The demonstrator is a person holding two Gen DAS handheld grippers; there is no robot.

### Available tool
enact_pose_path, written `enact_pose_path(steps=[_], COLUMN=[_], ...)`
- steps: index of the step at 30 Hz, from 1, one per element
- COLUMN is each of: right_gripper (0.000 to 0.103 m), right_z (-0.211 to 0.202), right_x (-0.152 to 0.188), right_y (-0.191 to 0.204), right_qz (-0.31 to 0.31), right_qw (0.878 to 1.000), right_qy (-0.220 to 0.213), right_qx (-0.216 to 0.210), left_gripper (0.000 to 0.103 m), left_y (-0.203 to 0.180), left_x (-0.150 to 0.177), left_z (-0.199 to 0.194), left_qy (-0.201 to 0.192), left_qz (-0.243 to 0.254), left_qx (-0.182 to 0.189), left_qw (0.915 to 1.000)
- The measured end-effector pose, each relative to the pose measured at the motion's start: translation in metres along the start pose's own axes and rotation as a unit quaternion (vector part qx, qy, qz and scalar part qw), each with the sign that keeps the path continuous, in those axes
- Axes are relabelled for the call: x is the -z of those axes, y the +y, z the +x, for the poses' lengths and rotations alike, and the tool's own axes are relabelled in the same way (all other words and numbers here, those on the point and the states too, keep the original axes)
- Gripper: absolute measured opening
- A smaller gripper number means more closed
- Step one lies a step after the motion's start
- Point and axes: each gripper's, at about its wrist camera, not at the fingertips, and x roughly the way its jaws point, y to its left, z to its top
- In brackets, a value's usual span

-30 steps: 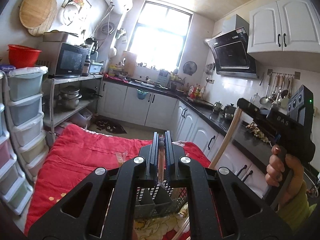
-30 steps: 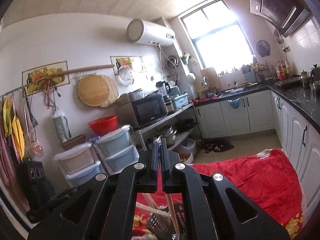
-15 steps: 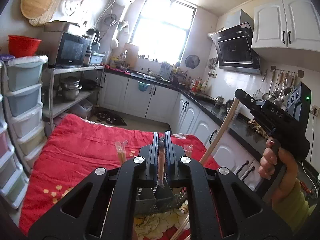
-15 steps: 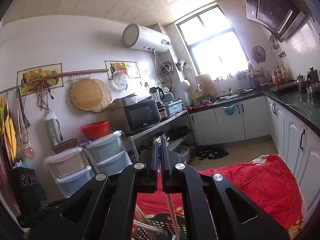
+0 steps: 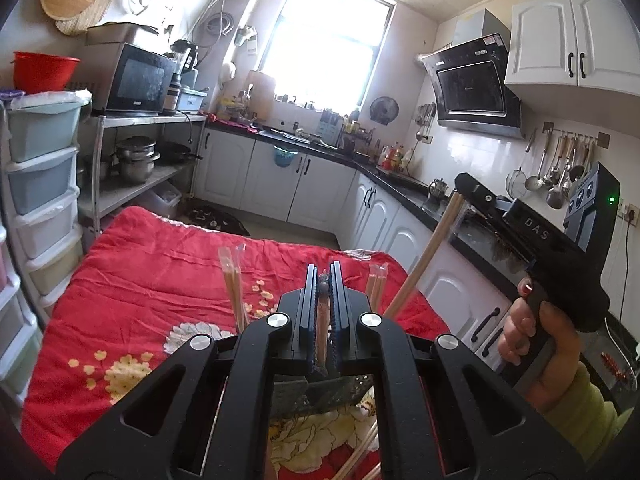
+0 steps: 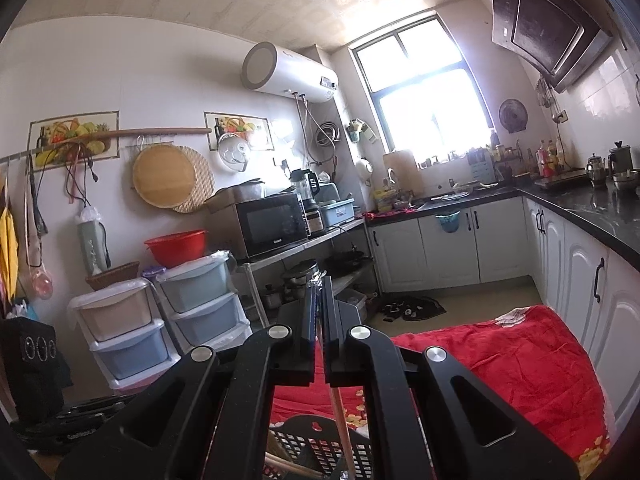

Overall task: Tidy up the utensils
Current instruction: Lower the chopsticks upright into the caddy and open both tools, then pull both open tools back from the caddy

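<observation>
My left gripper (image 5: 323, 280) is shut on a brown-handled utensil (image 5: 322, 328) that hangs down into the dark mesh utensil holder (image 5: 320, 394) below it. My right gripper (image 5: 460, 192) shows in the left wrist view at the right, shut on a pair of wrapped wooden chopsticks (image 5: 424, 260) that slant down toward the holder. In the right wrist view the right gripper (image 6: 319, 284) is shut on the chopsticks (image 6: 340, 416), above the holder (image 6: 320, 446). More wrapped chopsticks (image 5: 232, 280) stand in the holder.
The holder sits on a table under a red flowered cloth (image 5: 160, 280). Loose chopsticks (image 5: 360, 452) lie at the near edge. White cabinets with a black counter (image 5: 400, 184) run along the right. Plastic drawer units (image 6: 200, 304) and a metal shelf with a microwave (image 6: 272, 224) stand on the left.
Both views have tilted down and the table looms larger. The right gripper has lowered slightly with its chopsticks. Both grippers stay shut on their loads.
</observation>
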Motion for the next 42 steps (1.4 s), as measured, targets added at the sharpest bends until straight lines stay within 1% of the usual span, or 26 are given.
enact_pose_path(steps=[15,25,26,27,28,30,33,35,36,37,39,41,42], right_gripper=[0.003,0.004,0.006,0.014,0.025,0.031,0.032,0.035,0.037,0.039,0.039,0.04,0.041], right_z=[0.016,0.019,0.02,0.02,0.019,0.018,0.014,0.011,0.01,0.008,0.005,0.002,0.001], right_x=[0.04,0.056,0.058,0.058,0.059,0.059,0.059,0.059,0.058,0.058,0.058,0.058,0.058], right_y=[-0.01,-0.011,-0.011,-0.011,-0.011,-0.011,-0.009,-0.008,-0.007,-0.007,-0.005,-0.004,-0.004], right_qz=[0.01,0.02,0.021,0.022,0.023,0.025,0.02,0.018,0.016,0.015,0.009,0.005,0.004], right_qw=[0.999,0.999,0.998,0.998,0.998,0.998,0.998,0.998,0.998,0.998,0.997,0.997,0.997], right_qy=[0.015,0.035,0.038,0.041,0.043,0.041,0.044,0.045,0.046,0.048,0.051,0.055,0.057], right_qx=[0.026,0.032,0.034,0.036,0.037,0.04,0.041,0.042,0.042,0.044,0.051,0.058,0.06], left_gripper=[0.003,0.003,0.003,0.003,0.003,0.004,0.014,0.024,0.027,0.031,0.036,0.05,0.053], left_y=[0.005,0.01,0.01,0.01,0.011,0.011,0.012,0.014,0.014,0.014,0.014,0.015,0.015], left_x=[0.023,0.026,0.027,0.028,0.029,0.029,0.03,0.03,0.03,0.03,0.03,0.03,0.03], left_z=[0.01,0.016,0.017,0.016,0.016,0.016,0.015,0.014,0.013,0.012,0.009,0.007,0.005], left_qy=[0.009,0.018,0.019,0.019,0.022,0.023,0.022,0.021,0.019,0.016,0.014,0.012,0.01], left_qz=[-0.016,-0.024,-0.025,-0.025,-0.025,-0.025,-0.027,-0.028,-0.027,-0.026,-0.027,-0.026,-0.026], left_qx=[0.004,0.005,0.005,0.005,0.005,0.003,-0.001,-0.003,-0.005,-0.006,-0.009,-0.014,-0.017], left_qw=[0.9998,0.9995,0.9995,0.9995,0.9994,0.9994,0.9994,0.9994,0.9994,0.9995,0.9995,0.9995,0.9995])
